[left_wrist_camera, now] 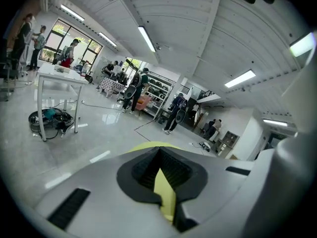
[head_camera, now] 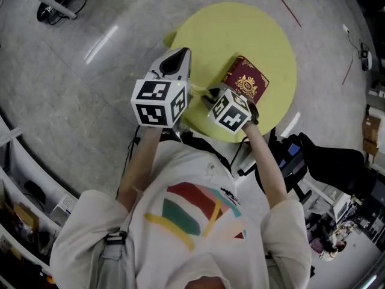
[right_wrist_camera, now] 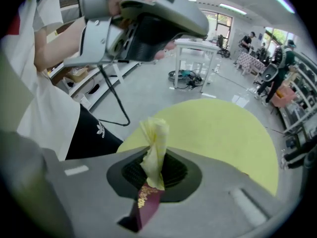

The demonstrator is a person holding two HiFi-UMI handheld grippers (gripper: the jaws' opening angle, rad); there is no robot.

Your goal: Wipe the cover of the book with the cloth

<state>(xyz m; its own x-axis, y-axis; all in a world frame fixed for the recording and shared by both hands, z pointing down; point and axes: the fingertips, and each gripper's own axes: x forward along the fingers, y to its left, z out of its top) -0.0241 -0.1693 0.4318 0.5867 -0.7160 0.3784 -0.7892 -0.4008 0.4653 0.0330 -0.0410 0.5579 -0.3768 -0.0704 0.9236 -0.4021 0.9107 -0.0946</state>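
The person stands over a round yellow table [head_camera: 240, 29], a gripper in each hand. The book [head_camera: 246, 82], maroon with a gold crest on its cover, lies on the table's near right part, close to the edge nearest the person.

The left gripper [left_wrist_camera: 161, 175] has its jaws pressed together on a strip of the yellow cloth [right_wrist_camera: 155, 143]; the strip runs down out of the pinch toward the gripper's own body. The right gripper [right_wrist_camera: 153, 175] is closed as well, pinching the cloth, which rises from its jaws as a twisted rope. From above, the cloth runs as a short band between the two grippers, over the table's near edge and just left of the book.

The right gripper sits at the book's near corner; in its own view a sliver of maroon cover with gold print shows in the slot just under the cloth. I cannot tell whether the jaws nip the book too or it merely lies beyond them.

The left gripper is held up and to the left, pointing out across the room rather than down; beyond its jaws are a glossy floor, a white bench [left_wrist_camera: 59, 78] and people standing far off.
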